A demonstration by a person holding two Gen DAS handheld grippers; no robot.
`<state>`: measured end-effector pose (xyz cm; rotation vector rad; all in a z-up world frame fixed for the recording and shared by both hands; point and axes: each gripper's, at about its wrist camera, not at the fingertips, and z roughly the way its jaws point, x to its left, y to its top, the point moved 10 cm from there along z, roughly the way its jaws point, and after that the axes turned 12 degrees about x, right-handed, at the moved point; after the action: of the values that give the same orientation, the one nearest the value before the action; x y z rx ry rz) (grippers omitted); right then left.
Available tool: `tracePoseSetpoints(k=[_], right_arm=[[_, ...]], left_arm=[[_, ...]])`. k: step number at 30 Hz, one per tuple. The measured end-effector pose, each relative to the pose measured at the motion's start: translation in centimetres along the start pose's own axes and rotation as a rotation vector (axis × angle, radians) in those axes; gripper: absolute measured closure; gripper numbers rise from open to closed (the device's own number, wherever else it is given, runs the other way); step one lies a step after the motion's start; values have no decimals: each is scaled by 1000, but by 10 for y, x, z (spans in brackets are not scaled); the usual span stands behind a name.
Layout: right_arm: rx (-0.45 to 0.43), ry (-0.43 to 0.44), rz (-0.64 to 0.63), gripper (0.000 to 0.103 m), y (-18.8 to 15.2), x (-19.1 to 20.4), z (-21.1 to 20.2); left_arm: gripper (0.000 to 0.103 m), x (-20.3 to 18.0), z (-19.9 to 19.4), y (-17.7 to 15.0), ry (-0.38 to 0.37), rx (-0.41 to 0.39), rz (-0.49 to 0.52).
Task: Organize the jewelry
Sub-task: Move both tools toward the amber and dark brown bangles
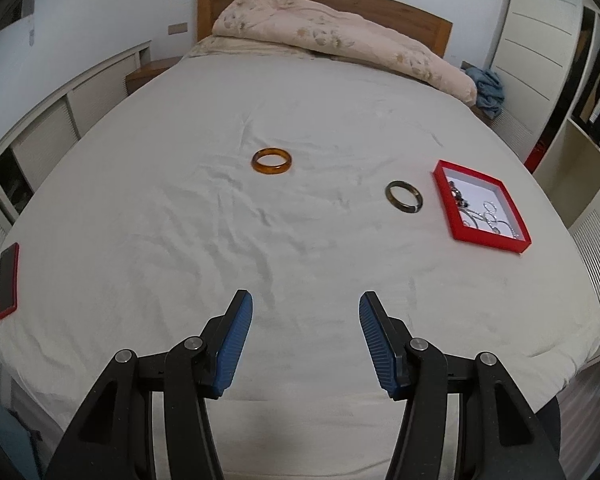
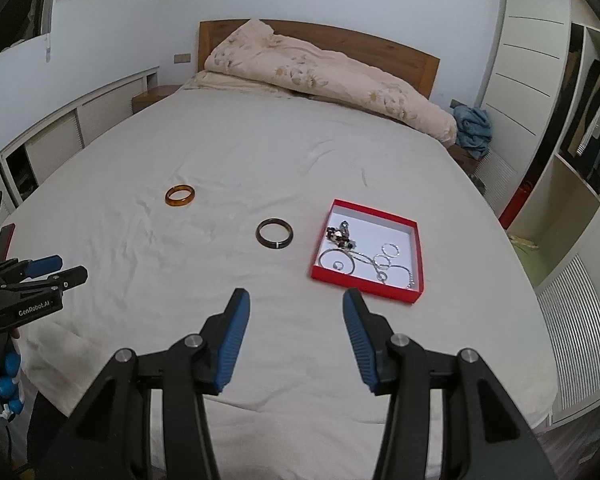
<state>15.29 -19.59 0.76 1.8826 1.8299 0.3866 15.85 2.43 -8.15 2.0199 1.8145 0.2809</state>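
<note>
An amber bangle (image 1: 271, 161) (image 2: 179, 196) lies on the white bed sheet near the middle. A dark bangle (image 1: 404, 196) (image 2: 274, 233) lies to its right, just left of a red tray (image 1: 452, 229) (image 2: 410, 298) that holds several silver chains, rings and a beaded piece. My left gripper (image 1: 306, 306) is open and empty above the near part of the bed; it also shows at the left edge of the right wrist view (image 2: 60, 268). My right gripper (image 2: 296, 302) is open and empty, close in front of the tray.
A phone in a red case (image 1: 7, 280) lies at the bed's left edge. A folded floral quilt (image 1: 332, 40) lies against the wooden headboard. Blue cloth (image 1: 489, 92) sits on the right bedside. White cabinets and an open wardrobe (image 2: 580, 128) stand to the right.
</note>
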Motion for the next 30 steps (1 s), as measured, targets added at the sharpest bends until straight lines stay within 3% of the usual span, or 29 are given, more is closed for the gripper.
tracePoseSetpoints(k=[18,30], right_arm=[[108,29,-69,56,20,39,70],[169,48,-130,56,36,70,122]], left_arm=[[47,50,67,1,16,113,-76],[47,74,100,16,-7,124,-135]])
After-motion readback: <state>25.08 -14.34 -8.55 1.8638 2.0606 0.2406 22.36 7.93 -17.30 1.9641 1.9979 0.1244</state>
